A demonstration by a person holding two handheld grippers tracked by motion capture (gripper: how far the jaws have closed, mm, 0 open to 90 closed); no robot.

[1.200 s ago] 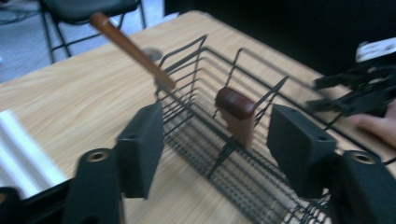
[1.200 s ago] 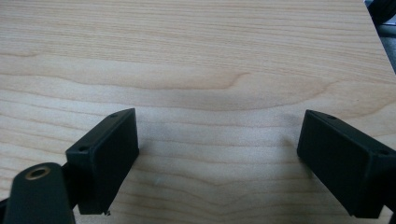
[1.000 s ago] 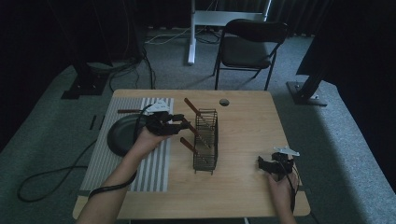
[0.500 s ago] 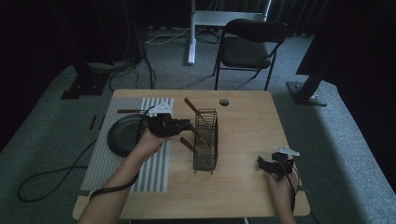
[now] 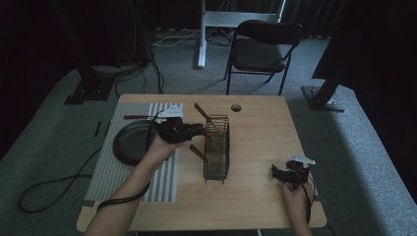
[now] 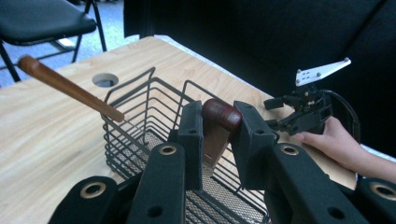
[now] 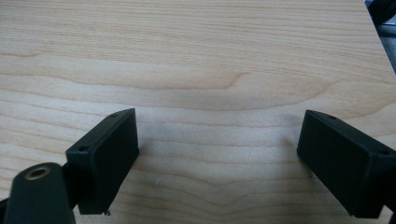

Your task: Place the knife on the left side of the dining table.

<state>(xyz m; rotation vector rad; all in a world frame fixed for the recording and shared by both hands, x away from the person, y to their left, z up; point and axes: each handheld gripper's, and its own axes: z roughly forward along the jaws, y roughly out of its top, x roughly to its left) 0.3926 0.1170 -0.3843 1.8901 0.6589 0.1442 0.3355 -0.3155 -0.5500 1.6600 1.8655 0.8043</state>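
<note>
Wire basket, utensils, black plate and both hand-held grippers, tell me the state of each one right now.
Wire basket: upright on the table, holding utensils.
Long wooden-handled utensil: leaning out over the basket rim.
Dark wooden handle: clamped between the left jaws.
Black plate: flat on the striped mat.
Left hand-held gripper: shut on the handle.
Right hand-held gripper: open, nothing between its jaws.

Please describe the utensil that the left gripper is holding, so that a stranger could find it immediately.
On the wooden table, find the wire basket at its middle. The left gripper is shut on a wooden handle at the basket's edge. Unlike the other wooden handle, which sticks out free, this one sits between black fingers.
</note>
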